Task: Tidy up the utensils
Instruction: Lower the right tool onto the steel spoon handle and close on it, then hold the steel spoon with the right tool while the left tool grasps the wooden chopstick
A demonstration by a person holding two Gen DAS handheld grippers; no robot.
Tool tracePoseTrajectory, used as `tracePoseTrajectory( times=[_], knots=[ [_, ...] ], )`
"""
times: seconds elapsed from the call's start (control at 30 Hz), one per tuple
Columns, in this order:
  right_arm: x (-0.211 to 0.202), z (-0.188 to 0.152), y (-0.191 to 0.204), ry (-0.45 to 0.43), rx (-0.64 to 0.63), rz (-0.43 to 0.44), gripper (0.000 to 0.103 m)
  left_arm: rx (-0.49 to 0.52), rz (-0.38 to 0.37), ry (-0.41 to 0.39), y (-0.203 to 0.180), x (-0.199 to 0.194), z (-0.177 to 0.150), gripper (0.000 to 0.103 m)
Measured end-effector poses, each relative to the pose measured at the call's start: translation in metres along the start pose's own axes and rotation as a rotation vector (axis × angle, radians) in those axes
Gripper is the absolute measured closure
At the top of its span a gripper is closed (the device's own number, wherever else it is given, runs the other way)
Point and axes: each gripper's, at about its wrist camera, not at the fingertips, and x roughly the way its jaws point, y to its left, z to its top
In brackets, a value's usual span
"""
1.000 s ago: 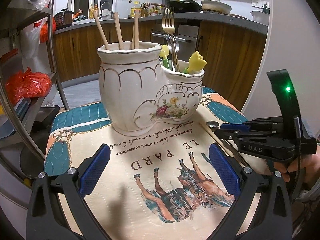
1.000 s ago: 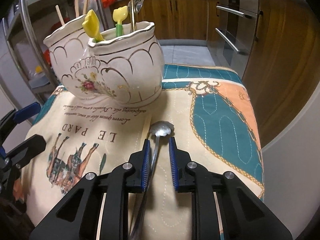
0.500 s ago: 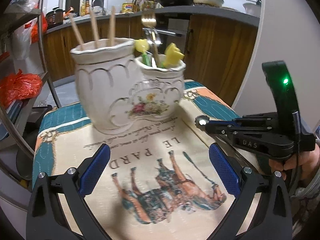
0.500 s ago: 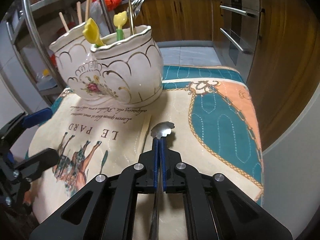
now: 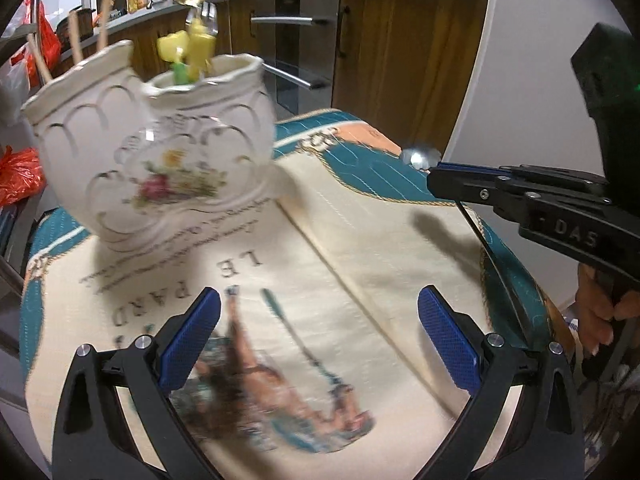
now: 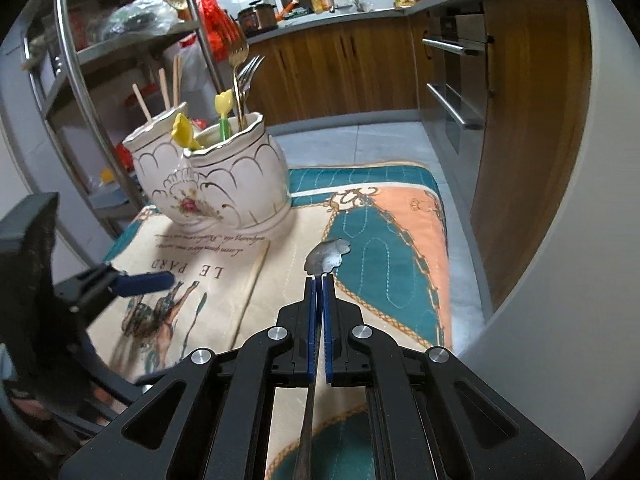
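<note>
Left wrist view: left gripper point(image 5: 318, 338) points down at the cloth point(image 5: 360, 216), jaws wide, nothing between the pads. Right gripper point(image 5: 434, 174) comes in from the right edge, roughly level, clear of the cloth, pads pinched on a spoon point(image 5: 420, 157); only the scalloped spoon end shows past the tips. A hand point(image 5: 600, 316) grips its handle at lower right. One chopstick point(image 5: 360, 292) lies flat on the cloth, running between the left gripper's jaws. Holder point(image 5: 156, 160) sits at the cloth's far left: one two-lobed ceramic piece. Image is motion-blurred, so the counts inside are rough here.

Right wrist view: right gripper point(image 6: 319, 280) angled down, jaws nearly closed on the spoon point(image 6: 328, 256) handle, spoon head just ahead of the tips and off the cloth point(image 6: 380, 248). Left gripper point(image 6: 148, 282) shows at the left edge with one blue pad visible, its other pad out of sight. Holder point(image 6: 216, 184) counts: rear lobe, three chopsticks upright; front lobe, two forks and two yellow tulip-topped pieces. One chopstick point(image 6: 248, 300) on the cloth, between the two grippers.
</note>
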Motion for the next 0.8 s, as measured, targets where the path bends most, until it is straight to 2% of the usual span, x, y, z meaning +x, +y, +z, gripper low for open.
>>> tracePoseTrajectory(
  times=[0.1, 0.17, 0.2, 0.3, 0.37, 0.47, 0.53, 0.8],
  knots=[
    [-0.003, -0.004, -0.001, -0.007, -0.001, 0.011, 0.099, 0.016, 0.031, 0.033, -0.011, 0.010, 0.001, 0.012],
    [-0.006, -0.006, -0.002, -0.012, 0.000, 0.016, 0.099, 0.020, 0.046, 0.054, -0.015, 0.015, 0.001, 0.024],
    [-0.007, -0.006, -0.002, -0.014, 0.001, 0.019, 0.099, 0.022, 0.059, 0.050, -0.018, 0.015, 0.000, 0.024],
    [-0.009, -0.008, -0.002, -0.018, 0.003, 0.025, 0.099, 0.030, 0.058, 0.037, -0.019, 0.015, 0.001, 0.042],
    [-0.010, -0.008, -0.002, -0.022, 0.005, 0.031, 0.099, 0.031, 0.056, 0.033, -0.018, 0.014, 0.002, 0.065],
    [-0.012, -0.009, 0.001, -0.028, 0.003, 0.040, 0.099, 0.022, 0.048, 0.038, -0.010, 0.014, 0.005, 0.089],
    [-0.014, -0.009, 0.003, -0.029, -0.002, 0.044, 0.099, 0.019, 0.035, 0.043, -0.004, 0.013, 0.006, 0.096],
    [-0.017, -0.009, 0.012, -0.036, -0.015, 0.045, 0.099, 0.060, 0.001, 0.076, 0.018, 0.005, 0.003, 0.097]
  ],
)
